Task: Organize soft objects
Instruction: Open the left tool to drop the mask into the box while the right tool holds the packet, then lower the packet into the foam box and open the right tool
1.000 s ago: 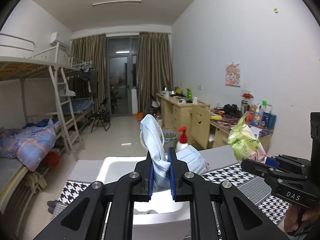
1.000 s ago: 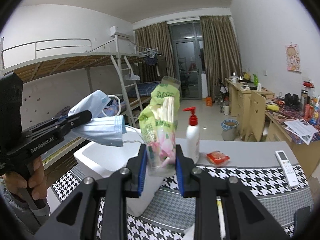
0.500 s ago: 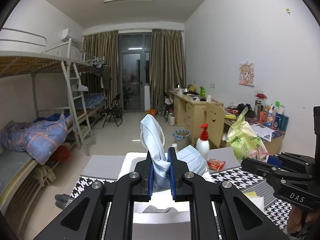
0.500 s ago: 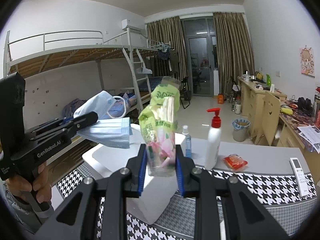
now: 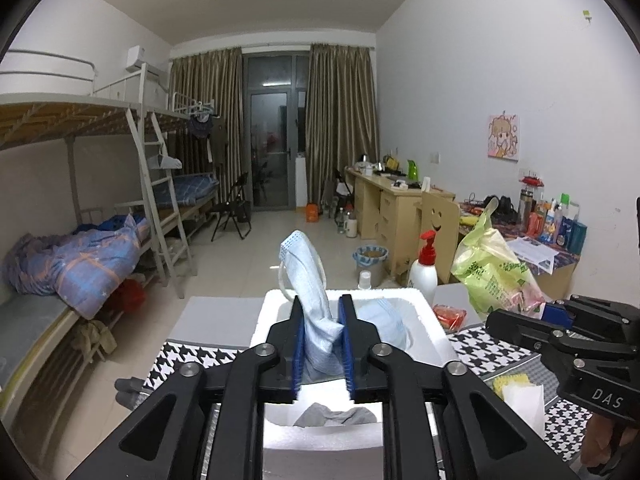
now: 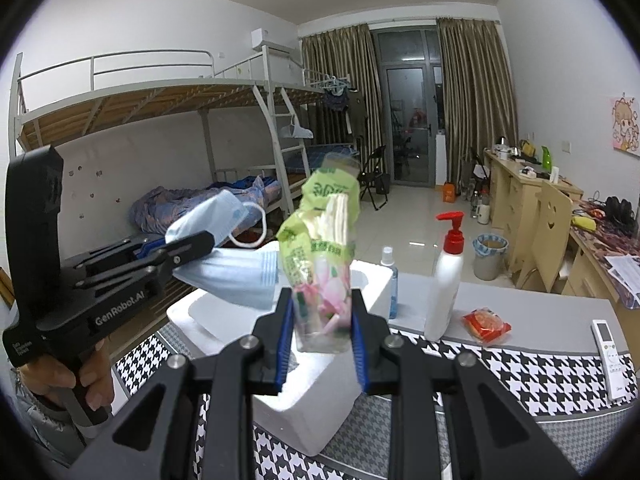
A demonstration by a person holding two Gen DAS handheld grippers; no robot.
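Blue face masks [image 5: 316, 320] bunched between the pads of the left tongs [image 5: 320, 344], hanging over the open white foam box [image 5: 428, 320], one mask drooping toward the box's far inner wall. Jaws just been opening, mask cloth still between them and seemingly still touched by the pads, so release looks under way but not finished. Best to keep the tongs over the middle of the box and part the jaws further until the cloth slips free; ear loops may snag on a pad, so lift away slowly. Grey cloth [image 5: 336, 416] already lying inside.

Right tongs [image 6: 322, 320] clamped narrowly on a green tissue pack [image 6: 324, 256], held in the air just beside the box. Hold it clear until the masks drop. Pump bottle [image 6: 444, 280] and small spray bottle [image 6: 390, 280] standing on the worktop [image 6: 540, 312] behind the box.
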